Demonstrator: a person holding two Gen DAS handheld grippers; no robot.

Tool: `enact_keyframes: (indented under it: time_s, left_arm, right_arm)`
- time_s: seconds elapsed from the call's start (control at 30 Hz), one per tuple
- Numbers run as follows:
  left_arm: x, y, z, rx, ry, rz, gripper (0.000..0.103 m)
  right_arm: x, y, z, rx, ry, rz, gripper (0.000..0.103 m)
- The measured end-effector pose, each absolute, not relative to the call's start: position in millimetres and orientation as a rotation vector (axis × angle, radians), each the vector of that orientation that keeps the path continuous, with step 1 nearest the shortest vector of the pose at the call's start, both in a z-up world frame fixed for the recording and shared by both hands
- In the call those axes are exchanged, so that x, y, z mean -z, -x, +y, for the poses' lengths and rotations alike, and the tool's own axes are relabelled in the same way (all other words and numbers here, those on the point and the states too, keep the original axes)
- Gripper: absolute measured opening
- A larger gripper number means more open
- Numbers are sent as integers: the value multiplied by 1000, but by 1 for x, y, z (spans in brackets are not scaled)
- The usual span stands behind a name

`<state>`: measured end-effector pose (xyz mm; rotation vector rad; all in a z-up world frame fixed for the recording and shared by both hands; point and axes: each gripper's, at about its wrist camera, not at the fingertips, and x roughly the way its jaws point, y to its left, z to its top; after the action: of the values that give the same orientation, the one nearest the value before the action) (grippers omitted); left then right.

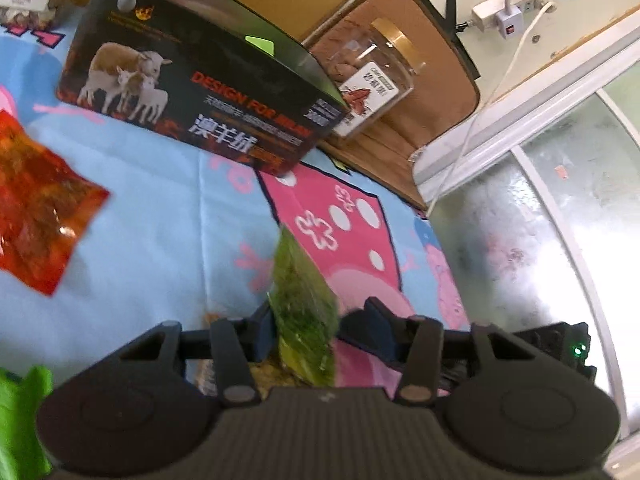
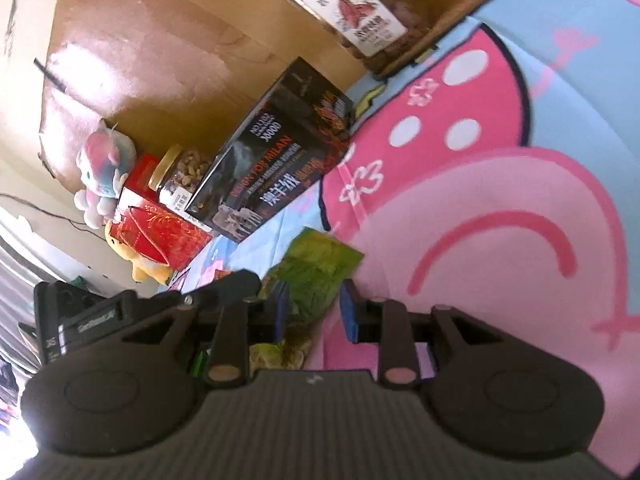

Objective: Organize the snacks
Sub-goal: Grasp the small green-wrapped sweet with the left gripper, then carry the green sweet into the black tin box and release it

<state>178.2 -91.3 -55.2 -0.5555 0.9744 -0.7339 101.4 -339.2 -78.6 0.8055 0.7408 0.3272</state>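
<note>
A green snack packet (image 1: 305,300) stands on edge between the fingers of my left gripper (image 1: 320,322), resting against the left finger with a gap to the right one, so the jaws look open. In the right wrist view the same green packet (image 2: 316,276) lies between the fingers of my right gripper (image 2: 314,310), which is open with a gap beside the right pad. A red snack packet (image 1: 36,216) lies on the cartoon-print cloth (image 1: 160,208) to the left. A black open-topped box (image 1: 200,92) with sheep printed on it stands behind; it also shows in the right wrist view (image 2: 272,160).
A clear jar of nuts (image 1: 372,76) lies on a brown mat behind the box; it also shows in the right wrist view (image 2: 352,8). Another nut jar (image 2: 180,176), a red box (image 2: 160,232) and plush toys (image 2: 104,172) stand beside the black box. A green item (image 1: 20,412) sits at the lower left.
</note>
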Motion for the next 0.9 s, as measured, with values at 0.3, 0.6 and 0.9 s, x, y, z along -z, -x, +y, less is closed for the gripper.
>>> enact_keyframes:
  time_s: [0.3, 0.6, 0.9]
  left_arm:
    - [46, -138, -43, 691, 618, 921, 19]
    - [66, -91, 9, 666, 756, 899, 18]
    - [51, -85, 21, 723, 828, 825, 18]
  right_arm:
    - [66, -93, -310, -423, -733, 731, 31]
    - [61, -52, -266, -566, -530, 737, 41]
    - [61, -44, -249, -664, -574, 730, 49]
